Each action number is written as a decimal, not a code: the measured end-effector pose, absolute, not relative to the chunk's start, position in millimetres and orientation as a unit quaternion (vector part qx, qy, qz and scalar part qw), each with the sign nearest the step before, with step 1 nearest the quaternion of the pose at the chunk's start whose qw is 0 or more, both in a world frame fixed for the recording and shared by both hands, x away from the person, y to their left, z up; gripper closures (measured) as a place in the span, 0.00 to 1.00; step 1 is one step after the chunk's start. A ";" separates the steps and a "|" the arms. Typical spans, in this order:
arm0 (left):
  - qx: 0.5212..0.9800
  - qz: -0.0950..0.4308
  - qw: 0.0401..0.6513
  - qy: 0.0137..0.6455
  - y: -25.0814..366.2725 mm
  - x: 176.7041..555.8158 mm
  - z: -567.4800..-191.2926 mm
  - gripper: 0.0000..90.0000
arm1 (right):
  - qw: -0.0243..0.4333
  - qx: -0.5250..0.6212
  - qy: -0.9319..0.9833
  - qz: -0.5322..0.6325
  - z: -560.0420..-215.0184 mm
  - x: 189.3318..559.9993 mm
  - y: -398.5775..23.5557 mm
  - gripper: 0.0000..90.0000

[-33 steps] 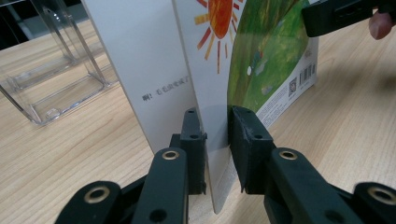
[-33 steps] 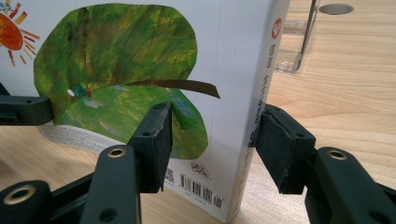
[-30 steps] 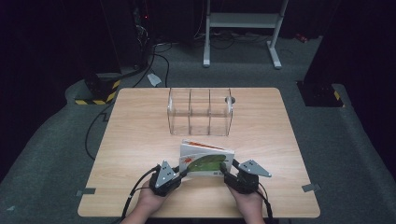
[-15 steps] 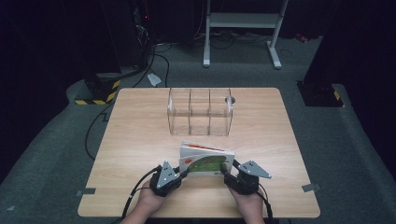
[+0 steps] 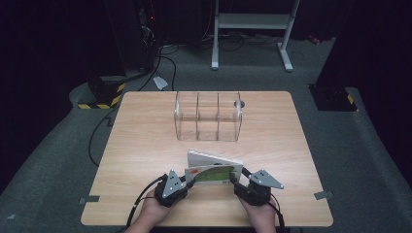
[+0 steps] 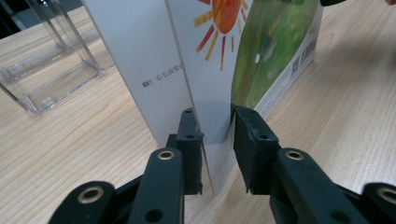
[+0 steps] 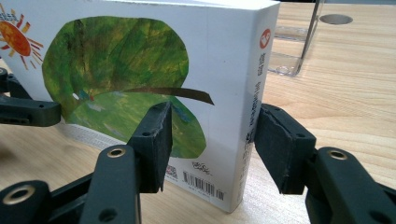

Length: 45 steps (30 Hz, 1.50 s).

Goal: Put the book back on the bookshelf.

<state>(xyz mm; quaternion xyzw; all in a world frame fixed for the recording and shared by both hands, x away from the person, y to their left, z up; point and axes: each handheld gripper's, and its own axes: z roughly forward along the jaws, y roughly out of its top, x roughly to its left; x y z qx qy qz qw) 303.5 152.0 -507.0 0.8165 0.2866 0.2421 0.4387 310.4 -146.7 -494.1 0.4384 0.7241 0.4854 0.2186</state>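
Gripping a picture book [image 5: 214, 172] from both ends, the two tongs sit near the front edge of the bench [image 5: 145, 141]. The left tongs [image 6: 215, 126] have a few board pages between their jaws, which have just been easing apart: one pad lies against the pages while the other stands a hair off the cover. The right tongs [image 7: 212, 128] straddle the spine end of the book, one jaw on the painted cover, the other against the spine side, pinching it. In the high view the left tongs [image 5: 187, 180] and right tongs [image 5: 236, 180] flank the book, with the person's hands coming up from the bottom edge.

Pale wood grain covers the bench, which stands on grey carpet in a dark room; a white metal frame [image 5: 252, 29] stands at the back and a yellow-and-black striped block [image 5: 102, 97] lies by the far left corner.

White and thick, the book stands on edge, slightly fanned, its cover showing a big green leaf shape, an orange sun at one corner, and a barcode near the bottom.

Beyond it, well apart, a clear plastic organiser [image 5: 208, 116] with three compartments stands mid-bench; nothing can be made out inside them.
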 end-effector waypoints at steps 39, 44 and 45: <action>0.784 0.248 0.438 0.362 178.3 314.9 -506.9 0.40 | 0.214 0.338 0.744 0.536 -482.5 313.3 -148.2 0.71; 0.782 0.251 0.434 0.370 180.7 316.9 -507.4 0.41 | 0.212 0.332 0.745 0.538 -482.4 310.1 -146.2 0.82; 0.783 0.252 0.432 0.371 181.2 317.5 -507.6 0.41 | 0.214 0.332 0.745 0.538 -482.6 309.5 -146.0 0.82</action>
